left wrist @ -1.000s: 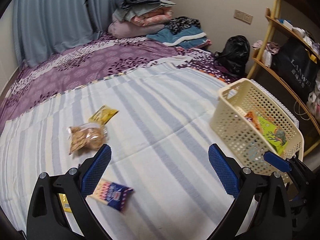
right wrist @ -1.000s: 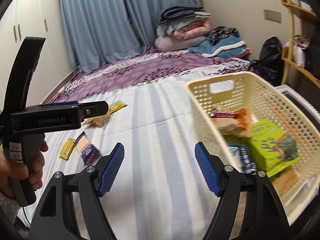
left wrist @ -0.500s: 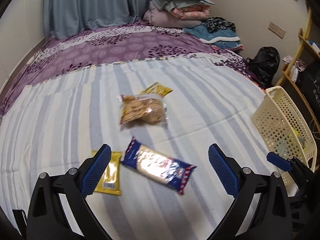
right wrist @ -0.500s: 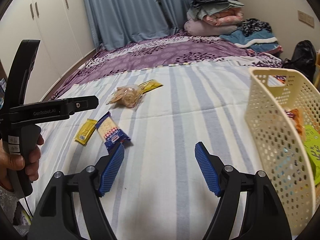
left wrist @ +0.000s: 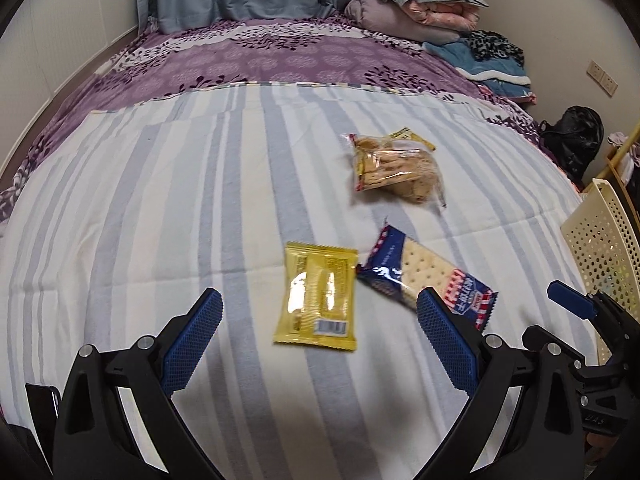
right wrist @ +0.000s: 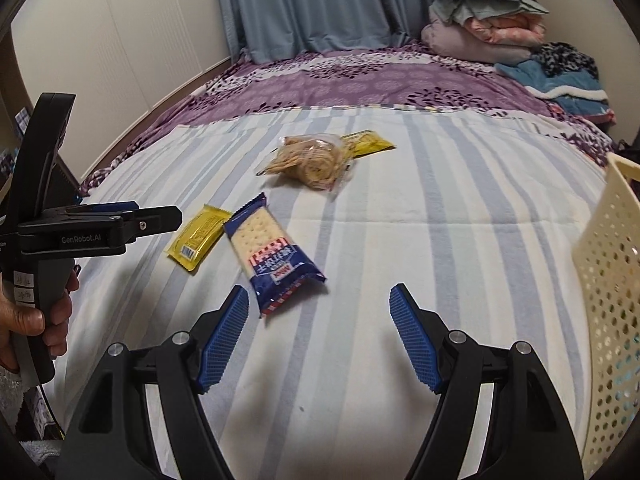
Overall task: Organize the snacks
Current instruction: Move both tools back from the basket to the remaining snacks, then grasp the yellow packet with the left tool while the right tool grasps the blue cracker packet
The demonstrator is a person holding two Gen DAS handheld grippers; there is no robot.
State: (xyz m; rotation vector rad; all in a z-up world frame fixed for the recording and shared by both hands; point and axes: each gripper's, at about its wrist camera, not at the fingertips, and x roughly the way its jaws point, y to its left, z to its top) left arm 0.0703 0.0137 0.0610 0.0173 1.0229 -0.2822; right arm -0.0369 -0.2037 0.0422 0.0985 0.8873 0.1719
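Several snacks lie on the striped bed sheet (left wrist: 160, 200). A flat yellow packet (left wrist: 320, 296) lies just ahead of my open, empty left gripper (left wrist: 316, 340). A blue cracker pack (left wrist: 428, 276) lies beside it, its end by my right finger. A clear bag of biscuits (left wrist: 394, 170) and a small yellow packet (left wrist: 412, 138) lie farther off. In the right wrist view my open, empty right gripper (right wrist: 320, 336) hovers near the cracker pack (right wrist: 268, 252), with the yellow packet (right wrist: 198, 236), biscuit bag (right wrist: 308, 160) and cream basket (right wrist: 612, 280) around.
The cream perforated basket (left wrist: 600, 248) stands at the bed's right edge. Folded bedding (left wrist: 420, 4) is piled at the far end on the purple cover. A black bag (left wrist: 572, 140) and a wooden shelf stand right of the bed. White wardrobes (right wrist: 120, 40) line the left.
Both grippers have swung left, away from the basket and toward the loose snacks. The yellow packet and cracker pack now lie close in front of the left gripper. Both stayed open.
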